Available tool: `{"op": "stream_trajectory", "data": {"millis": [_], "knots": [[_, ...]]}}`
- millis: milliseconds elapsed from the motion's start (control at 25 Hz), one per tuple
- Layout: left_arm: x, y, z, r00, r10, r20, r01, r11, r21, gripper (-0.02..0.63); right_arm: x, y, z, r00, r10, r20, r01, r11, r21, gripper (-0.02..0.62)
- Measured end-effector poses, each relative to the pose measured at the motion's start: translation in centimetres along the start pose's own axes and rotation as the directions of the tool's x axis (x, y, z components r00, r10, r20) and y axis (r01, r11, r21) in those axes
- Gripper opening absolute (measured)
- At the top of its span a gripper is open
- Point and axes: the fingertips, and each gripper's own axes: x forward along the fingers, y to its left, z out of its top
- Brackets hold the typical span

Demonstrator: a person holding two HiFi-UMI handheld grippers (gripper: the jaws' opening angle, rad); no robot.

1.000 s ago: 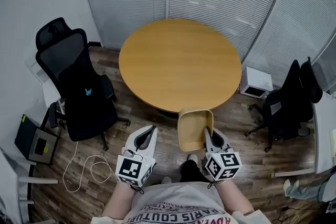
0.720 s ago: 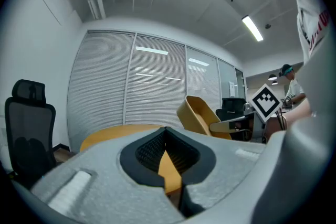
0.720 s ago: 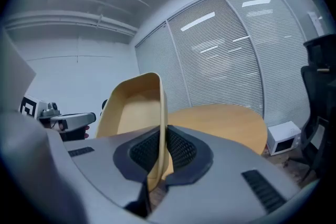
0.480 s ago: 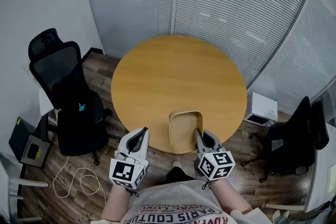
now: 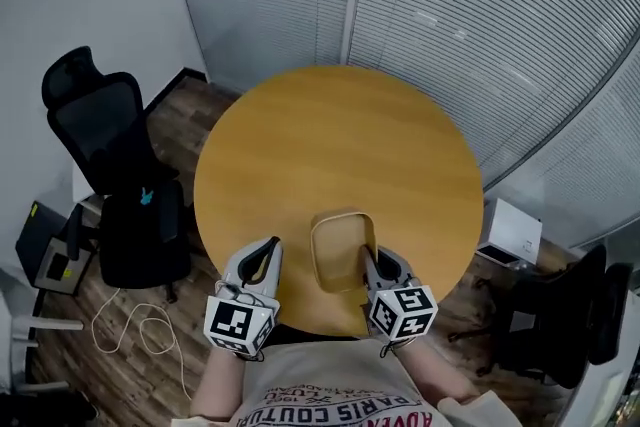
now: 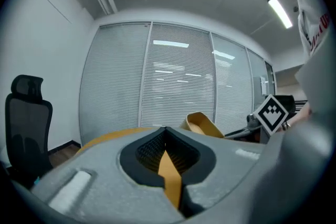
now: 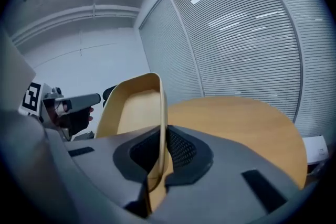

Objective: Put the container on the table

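**Caller:** Across the far side of the room, what have you got?

**Me:** Wall to wall it's grey slatted blinds (image 5: 450, 35), and in front of them the round wooden table (image 5: 340, 135) fills the middle of my head view.

**Caller:** Anything around it?

**Me:** Off to the left there's a black mesh office chair (image 5: 110, 165) on the wood floor. Near it a white cable (image 5: 130, 335) lies looped on the boards.

**Caller:** And the thing you're carrying, where is it?

**Me:** That's the tan plastic container (image 5: 340, 253), a rounded rectangular tub. It's over the table's near edge, right in front of me, hollow side up, sitting between my two tools. I can't tell whether its bottom touches the tabletop.

**Caller:** Right tool?

**Me:** My right gripper (image 5: 367, 255) is clamped on the tub's right-hand wall. In its own view the thin rim runs straight down between the pads.

**Caller:** And the left?

**Me:** My left gripper (image 5: 272, 243) has its tips closed together with nothing in them. It's just beside the tub's left side, clear of it.
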Motion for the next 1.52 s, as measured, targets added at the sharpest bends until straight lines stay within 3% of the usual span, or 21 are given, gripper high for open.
{"op": "stream_trajectory", "data": {"millis": [160, 400, 680, 1040, 1320, 1400, 1520], "knots": [[2.8, 0.0, -1.7, 0.999, -0.004, -0.042, 0.003, 1.000, -0.015, 0.006, 3.8, -2.9, -1.5, 0.998, -0.027, -0.065, 0.023, 0.998, -0.063, 0.028], [5.7, 1.2, -4.8, 0.991, -0.047, -0.124, 0.044, 0.999, -0.021, 0.006, 9.2, -6.4, -5.9, 0.975, -0.075, -0.211, 0.079, 0.997, 0.011, 0.028], [8.8, 3.0, -7.8, 0.975, -0.107, -0.196, 0.104, 0.994, -0.024, 0.006, 14.1, -9.9, -12.1, 0.887, -0.142, -0.440, 0.223, 0.965, 0.138, 0.028], [10.6, 4.6, -10.9, 0.956, -0.135, -0.261, 0.114, 0.989, -0.095, 0.006, 16.7, -10.7, -15.3, 0.811, -0.181, -0.556, 0.278, 0.956, 0.095, 0.028], [10.2, 4.3, -11.3, 0.949, -0.150, -0.277, 0.123, 0.986, -0.112, 0.006, 16.7, -10.7, -16.2, 0.787, -0.201, -0.583, 0.297, 0.952, 0.072, 0.031], [10.0, 4.3, -11.4, 0.949, -0.152, -0.277, 0.122, 0.985, -0.123, 0.006, 16.7, -10.6, -16.1, 0.780, -0.202, -0.593, 0.298, 0.952, 0.068, 0.059], [9.7, 3.9, -11.4, 0.948, -0.158, -0.278, 0.128, 0.984, -0.123, 0.006, 16.4, -10.5, -15.8, 0.781, -0.197, -0.593, 0.300, 0.950, 0.080, 0.189]]}}
